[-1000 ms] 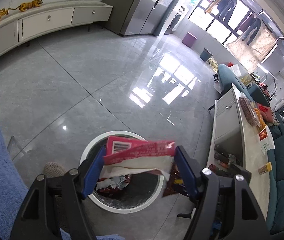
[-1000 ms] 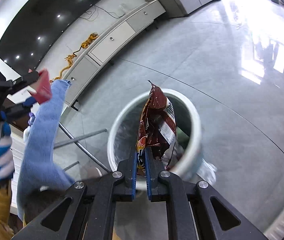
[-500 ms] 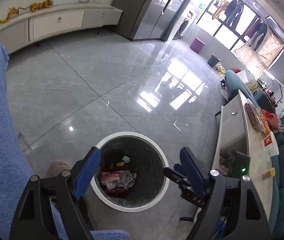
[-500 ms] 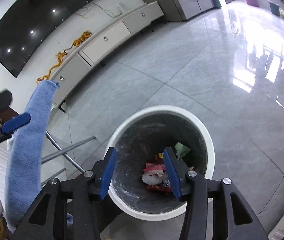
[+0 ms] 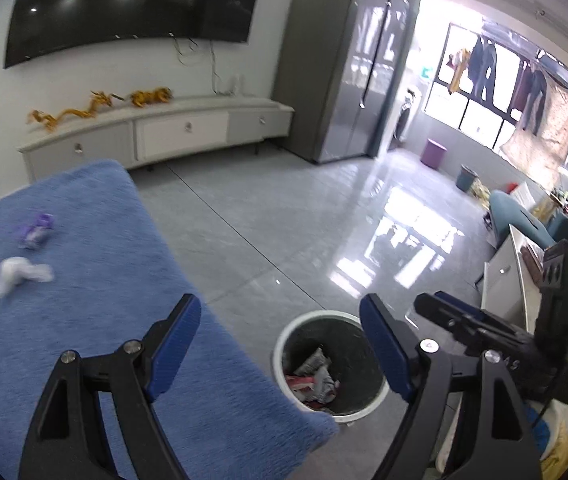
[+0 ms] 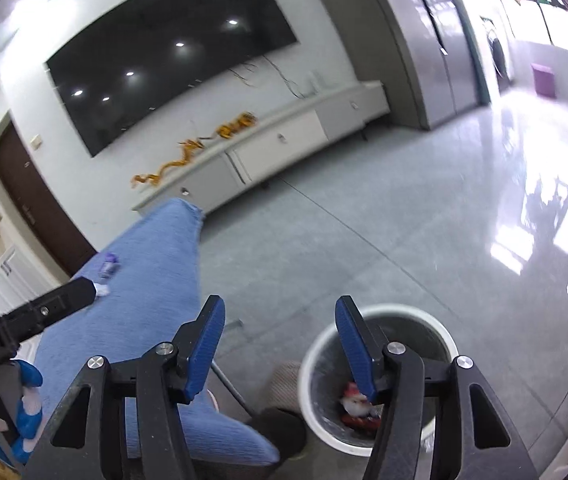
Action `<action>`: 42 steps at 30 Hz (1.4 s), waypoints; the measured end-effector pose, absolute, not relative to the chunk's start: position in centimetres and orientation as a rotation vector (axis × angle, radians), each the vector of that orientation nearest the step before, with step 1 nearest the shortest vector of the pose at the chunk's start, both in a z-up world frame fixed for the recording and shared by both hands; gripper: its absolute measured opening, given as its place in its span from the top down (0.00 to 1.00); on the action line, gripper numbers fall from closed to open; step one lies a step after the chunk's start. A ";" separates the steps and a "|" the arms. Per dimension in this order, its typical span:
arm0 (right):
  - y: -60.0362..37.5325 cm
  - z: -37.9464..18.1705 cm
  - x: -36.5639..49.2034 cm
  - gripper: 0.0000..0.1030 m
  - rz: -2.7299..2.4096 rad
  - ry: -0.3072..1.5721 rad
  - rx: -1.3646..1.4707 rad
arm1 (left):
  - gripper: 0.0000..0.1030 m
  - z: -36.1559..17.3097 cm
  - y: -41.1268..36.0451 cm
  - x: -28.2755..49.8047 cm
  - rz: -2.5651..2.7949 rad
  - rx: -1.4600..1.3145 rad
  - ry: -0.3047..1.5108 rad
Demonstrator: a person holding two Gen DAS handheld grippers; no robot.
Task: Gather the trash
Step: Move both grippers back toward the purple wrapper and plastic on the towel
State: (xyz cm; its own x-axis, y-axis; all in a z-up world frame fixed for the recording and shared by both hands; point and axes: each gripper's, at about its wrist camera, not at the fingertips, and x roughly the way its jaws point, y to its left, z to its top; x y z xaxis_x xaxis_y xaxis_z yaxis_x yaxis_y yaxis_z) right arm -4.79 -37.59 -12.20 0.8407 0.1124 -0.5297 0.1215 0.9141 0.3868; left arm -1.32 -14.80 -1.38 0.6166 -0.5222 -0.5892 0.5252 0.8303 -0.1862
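A white-rimmed trash bin [image 5: 281, 354] stands on the grey floor, with red and silvery wrappers [image 5: 316, 376] in it. My left gripper [image 5: 279, 300] hovers open and empty above the bin's near-left side. My right gripper [image 6: 280, 302] is also above the bin [image 6: 404, 310]; its jaws are opening and nothing is between them. To the left is a blue cloth-covered table [image 5: 92, 292]. A crumpled white tissue [image 5: 20, 274] and a purple wrapper [image 5: 36, 232] lie on it, apart from both grippers. In the right wrist view the purple wrapper [image 6: 108, 265] shows, and the left gripper's finger half hides the tissue.
A long white cabinet [image 5: 180, 128] with yellow ornaments runs under a wall-mounted TV [image 5: 132, 4], next to a grey fridge [image 5: 336, 72]. A white side table [image 5: 508, 276] and a teal sofa are at right. Metal table legs [image 6: 230, 388] and a slipper [image 6: 284, 380] sit by the bin.
Both grippers let their wrappers drop into the bin and opened. Both then rose and tilted upward, so the blue table with the tissue and purple wrapper came into view.
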 end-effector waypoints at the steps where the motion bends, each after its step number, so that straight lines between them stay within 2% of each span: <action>1: -36.6 -11.3 -4.9 0.44 0.004 0.564 0.407 | 0.22 -1.0 -13.6 -1.6 -0.589 0.000 0.661; 6: -32.4 -8.2 -5.0 0.38 0.038 0.528 0.329 | 0.21 1.2 -7.0 -4.3 -0.484 -0.025 0.567; 9: -29.9 -6.8 -4.9 0.36 0.064 0.518 0.280 | 0.16 1.8 -3.3 -5.5 -0.433 -0.051 0.530; 13: -26.5 -5.4 -4.7 0.34 0.099 0.513 0.213 | 0.15 2.2 0.9 -6.5 -0.365 -0.074 0.491; 24: -20.2 -3.0 -2.4 0.16 0.144 0.465 0.134 | 0.15 1.2 7.6 -6.6 -0.235 -0.133 0.475; 31: -18.7 -3.9 0.5 0.06 0.241 0.483 0.165 | 0.15 -1.5 11.7 -3.9 -0.203 -0.192 0.581; 33: -18.4 -4.6 2.1 0.00 0.259 0.502 0.179 | 0.15 -2.2 13.2 -2.7 -0.202 -0.218 0.611; 42: -16.7 -8.6 10.0 0.00 0.344 0.589 0.206 | 0.15 -3.9 13.0 4.9 -0.256 -0.181 0.697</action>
